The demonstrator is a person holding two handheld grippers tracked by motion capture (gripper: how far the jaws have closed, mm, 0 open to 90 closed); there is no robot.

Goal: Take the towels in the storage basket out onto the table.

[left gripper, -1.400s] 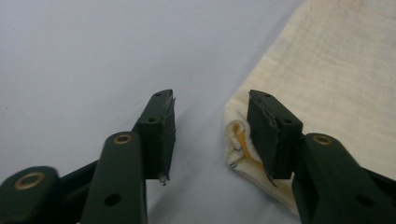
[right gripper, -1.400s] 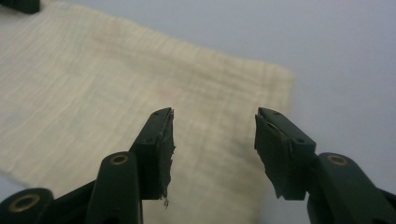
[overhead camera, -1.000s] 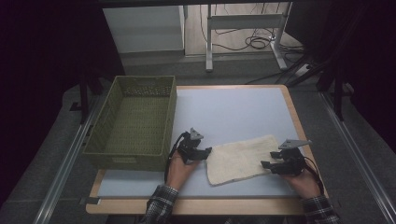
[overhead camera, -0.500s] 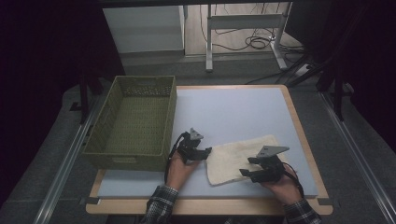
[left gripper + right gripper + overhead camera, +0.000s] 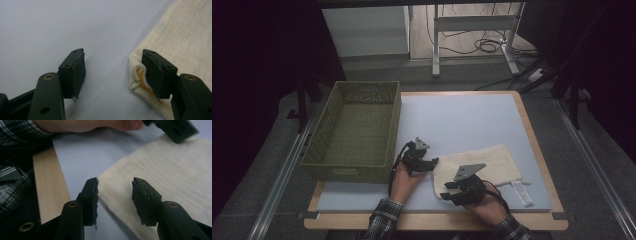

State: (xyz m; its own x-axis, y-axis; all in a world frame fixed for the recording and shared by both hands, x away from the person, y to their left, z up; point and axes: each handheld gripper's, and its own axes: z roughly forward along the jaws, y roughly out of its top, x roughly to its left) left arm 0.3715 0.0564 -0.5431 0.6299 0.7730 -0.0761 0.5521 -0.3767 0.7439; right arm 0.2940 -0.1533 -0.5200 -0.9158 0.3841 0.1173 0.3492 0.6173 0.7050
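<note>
I see the table (image 5: 472, 115) bearing a green basket (image 5: 354, 130) beyond my left tongs (image 5: 426, 164). The cream towel (image 5: 492, 165) lies flat between both tongs. My left tongs stand open, one jaw at its curled corner. My right tongs (image 5: 451, 192), just narrowing, gape unpinched over its near edge.

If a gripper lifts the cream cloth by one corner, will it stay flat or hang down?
The cream cloth probably hangs limp: its corner already curls over by the left gripper. It looks thin and light. Its woven surface likely gives the pads some grip.
</note>
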